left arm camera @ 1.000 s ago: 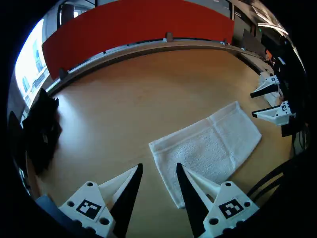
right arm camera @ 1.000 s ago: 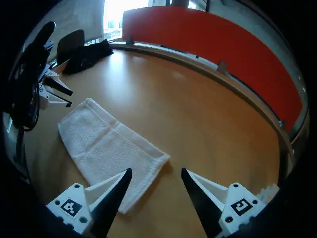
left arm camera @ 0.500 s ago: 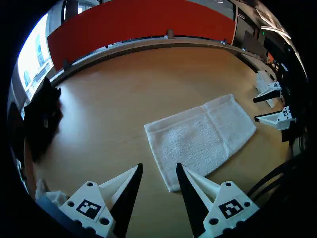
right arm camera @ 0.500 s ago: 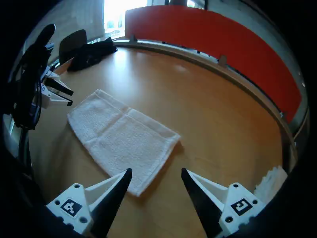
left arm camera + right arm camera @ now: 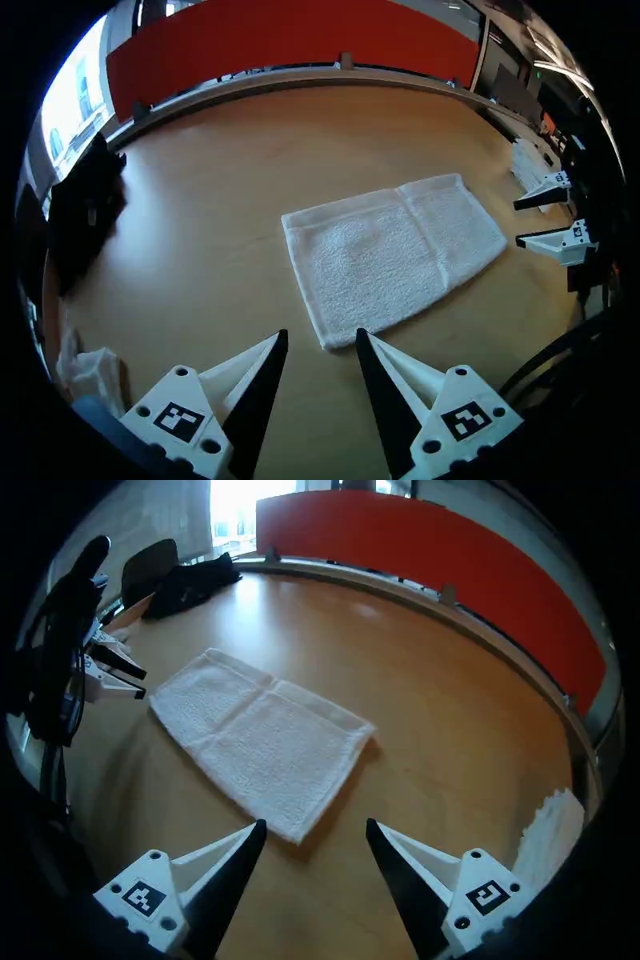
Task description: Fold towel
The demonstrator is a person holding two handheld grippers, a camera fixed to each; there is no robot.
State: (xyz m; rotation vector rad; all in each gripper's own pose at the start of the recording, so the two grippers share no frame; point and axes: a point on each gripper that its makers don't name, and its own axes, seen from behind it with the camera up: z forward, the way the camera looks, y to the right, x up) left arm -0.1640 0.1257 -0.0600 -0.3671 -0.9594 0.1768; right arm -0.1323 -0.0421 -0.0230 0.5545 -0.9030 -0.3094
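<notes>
A white towel [image 5: 394, 252] lies flat on the wooden table [image 5: 240, 184], folded into a rectangle with a seam across it. In the left gripper view my left gripper [image 5: 318, 356] is open just short of the towel's near corner, nothing between its fingers. The right gripper [image 5: 518, 220] shows at that view's right edge, open, beside the towel's far end. In the right gripper view the towel [image 5: 260, 740] lies ahead of my open right gripper [image 5: 314, 844], its near corner just beyond the tips. The left gripper [image 5: 142, 684] is at the left, open.
A red partition [image 5: 296, 36] runs along the table's far edge. A dark bag [image 5: 80, 212] sits at the left, with a black chair [image 5: 148, 564] behind it. Crumpled white cloth [image 5: 92, 372] lies near the left gripper; another white cloth [image 5: 552, 832] lies at the right.
Both grippers have drawn back from the towel, so it sits farther ahead in both views. The white cloths at the edges have come into sight. The towel itself has not moved.
</notes>
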